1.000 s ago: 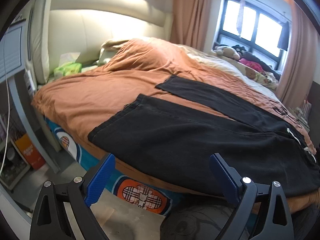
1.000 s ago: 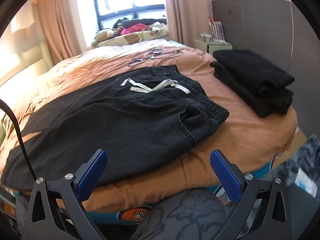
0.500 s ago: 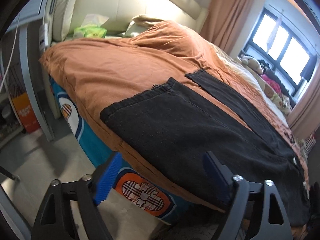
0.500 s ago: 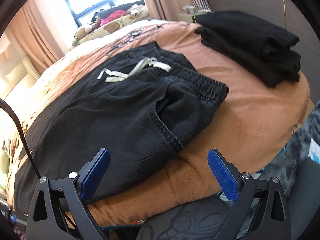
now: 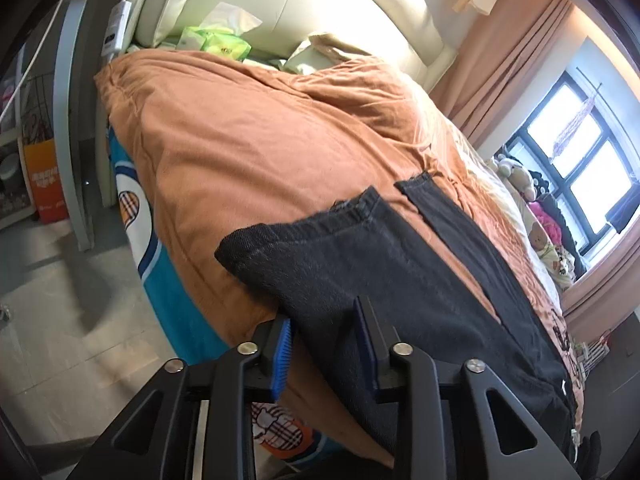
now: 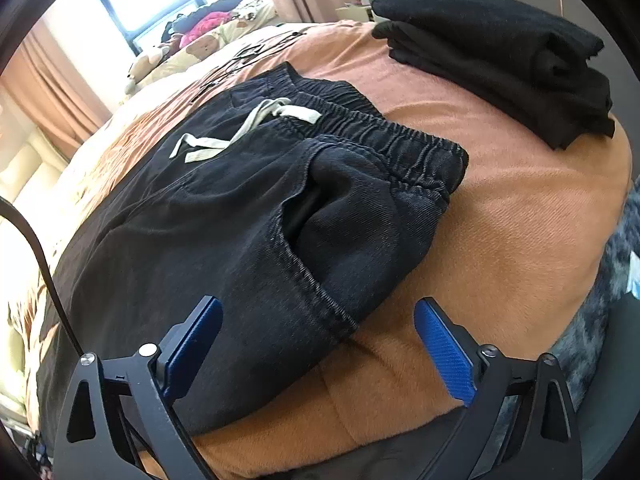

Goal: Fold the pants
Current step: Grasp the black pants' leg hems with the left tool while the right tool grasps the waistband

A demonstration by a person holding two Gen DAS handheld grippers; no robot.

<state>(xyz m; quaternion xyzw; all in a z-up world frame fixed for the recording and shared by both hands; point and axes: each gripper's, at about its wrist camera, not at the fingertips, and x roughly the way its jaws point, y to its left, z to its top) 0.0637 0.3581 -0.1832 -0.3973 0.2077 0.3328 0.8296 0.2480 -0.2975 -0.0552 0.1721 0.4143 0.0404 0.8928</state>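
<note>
The black denim drawstring pants (image 5: 420,280) are lying lengthwise along the orange bedspread (image 5: 248,152), cuffs toward the headboard. The left gripper (image 5: 326,344) has just been closing, pinching the near leg's edge; the right gripper (image 6: 316,344) is narrowing slightly but gaping wide over the hip.

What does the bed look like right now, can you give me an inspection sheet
Surface: bed under an orange cover.
Job's things: black pants spread flat, drawstring loose at the waist.
Clutter: folded black stack beside the waistband; tissue pack by the headboard.
Grippers: left gripper has just been closing, near leg's edge between its jaws; right gripper open at the hip edge, holding nothing.
Cables: black cable at the left of the right wrist view.
Surroundings: window, curtain.
</note>
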